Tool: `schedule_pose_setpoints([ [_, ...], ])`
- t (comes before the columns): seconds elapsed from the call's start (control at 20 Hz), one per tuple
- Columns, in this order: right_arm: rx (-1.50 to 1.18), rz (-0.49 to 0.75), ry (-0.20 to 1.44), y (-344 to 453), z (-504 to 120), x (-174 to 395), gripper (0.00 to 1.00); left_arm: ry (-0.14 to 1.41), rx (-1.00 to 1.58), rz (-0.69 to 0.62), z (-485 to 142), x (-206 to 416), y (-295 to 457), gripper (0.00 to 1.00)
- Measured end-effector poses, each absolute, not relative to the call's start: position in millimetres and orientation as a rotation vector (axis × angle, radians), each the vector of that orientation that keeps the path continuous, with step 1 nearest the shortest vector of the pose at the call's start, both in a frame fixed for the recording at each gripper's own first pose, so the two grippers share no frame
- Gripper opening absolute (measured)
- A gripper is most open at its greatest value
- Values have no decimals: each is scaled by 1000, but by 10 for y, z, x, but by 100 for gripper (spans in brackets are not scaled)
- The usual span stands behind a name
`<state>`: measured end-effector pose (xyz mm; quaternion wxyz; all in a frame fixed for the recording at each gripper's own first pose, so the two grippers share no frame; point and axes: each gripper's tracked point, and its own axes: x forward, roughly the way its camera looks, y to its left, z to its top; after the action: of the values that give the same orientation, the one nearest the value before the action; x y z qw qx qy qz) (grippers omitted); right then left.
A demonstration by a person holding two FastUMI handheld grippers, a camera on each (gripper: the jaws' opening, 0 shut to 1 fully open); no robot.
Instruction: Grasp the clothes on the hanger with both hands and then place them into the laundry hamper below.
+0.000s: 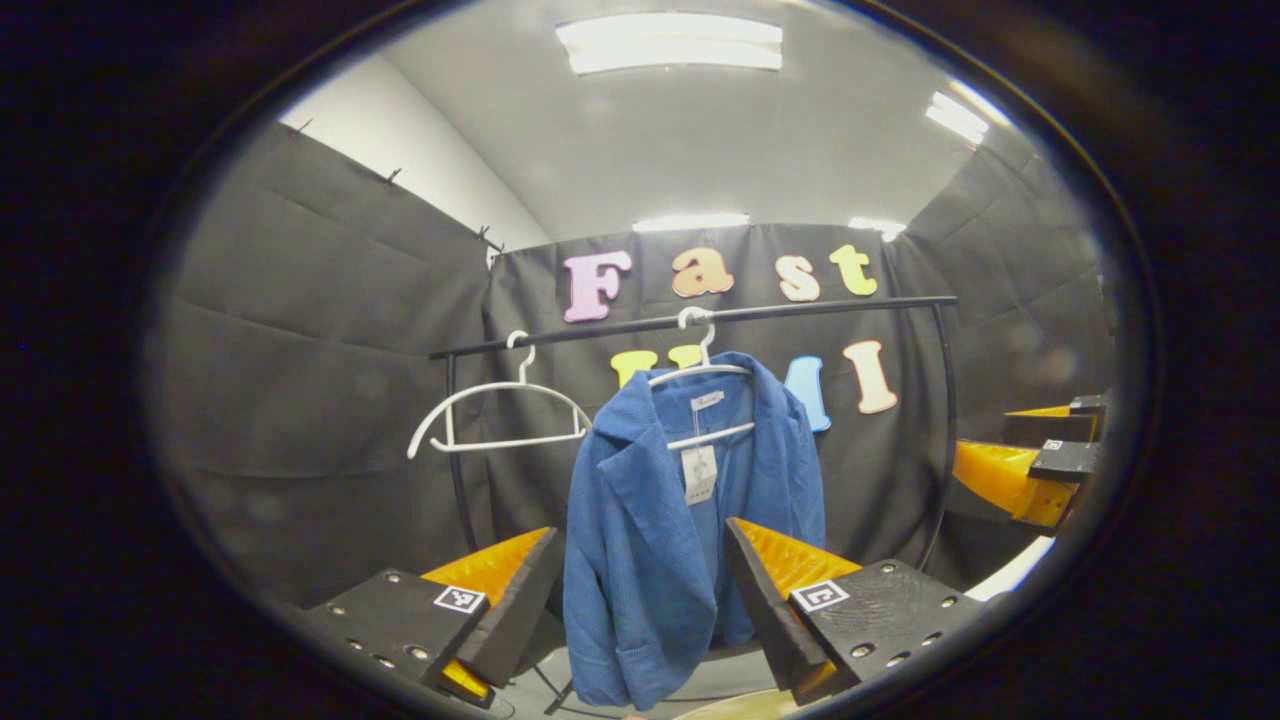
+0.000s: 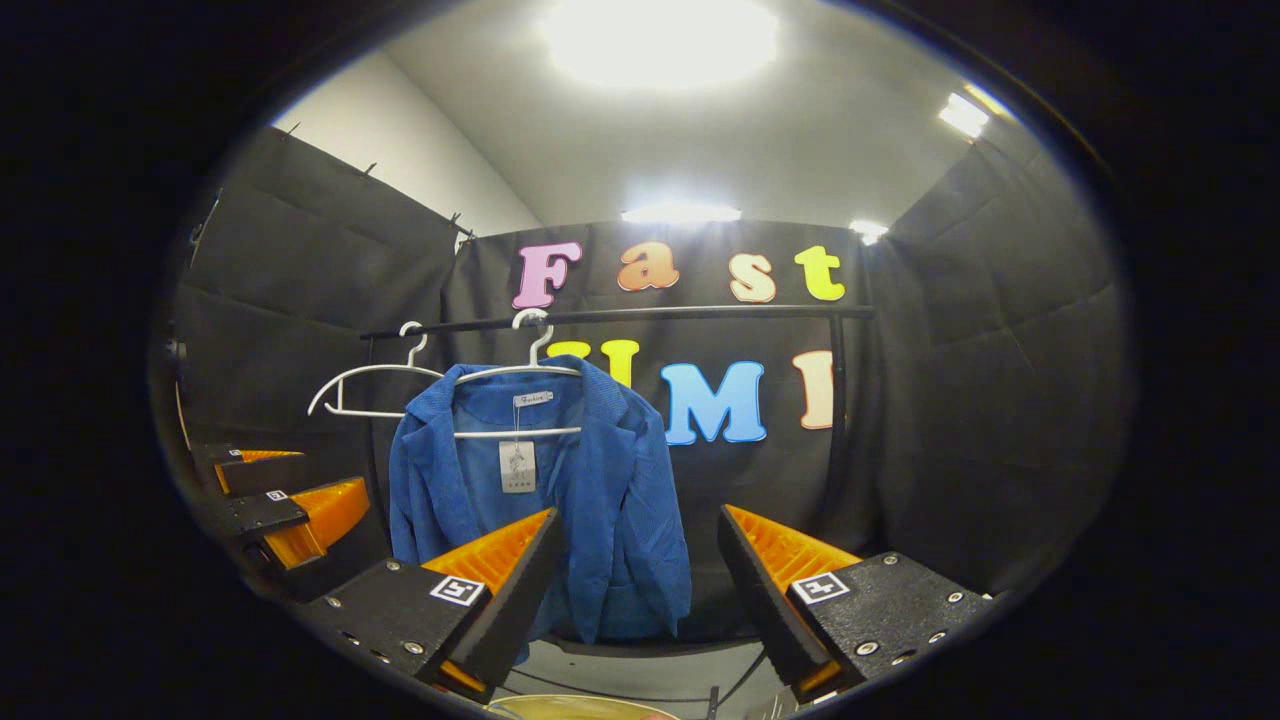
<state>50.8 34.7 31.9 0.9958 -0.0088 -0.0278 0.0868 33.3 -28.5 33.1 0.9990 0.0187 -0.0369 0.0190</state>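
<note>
A blue jacket (image 1: 650,540) (image 2: 610,500) hangs on a white hanger (image 1: 700,375) (image 2: 520,375) from a black rail (image 1: 690,320) (image 2: 620,316). A paper tag dangles inside its collar. My left gripper (image 1: 640,590) is open, short of the jacket, with the cloth seen between its fingers. My right gripper (image 2: 635,580) is open too, with the jacket's right side just behind its left finger. The right gripper (image 1: 1040,470) shows at the right edge of the left gripper view, and the left gripper (image 2: 270,500) at the left edge of the right gripper view. A pale rim (image 2: 580,708) peeks in at the bottom.
An empty white hanger (image 1: 495,410) (image 2: 370,385) hangs on the rail to the left of the jacket. The rail's black uprights (image 1: 455,450) (image 2: 838,420) stand on either side. Black cloth walls close in the booth all round.
</note>
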Motion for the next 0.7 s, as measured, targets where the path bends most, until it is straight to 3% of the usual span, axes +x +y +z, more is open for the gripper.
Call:
schedule_pose_setpoints([
  [0.7, 35, 350, -118, 868, 609, 1955, 95, -34, -9, 164, 352, 1584, -336, 94],
])
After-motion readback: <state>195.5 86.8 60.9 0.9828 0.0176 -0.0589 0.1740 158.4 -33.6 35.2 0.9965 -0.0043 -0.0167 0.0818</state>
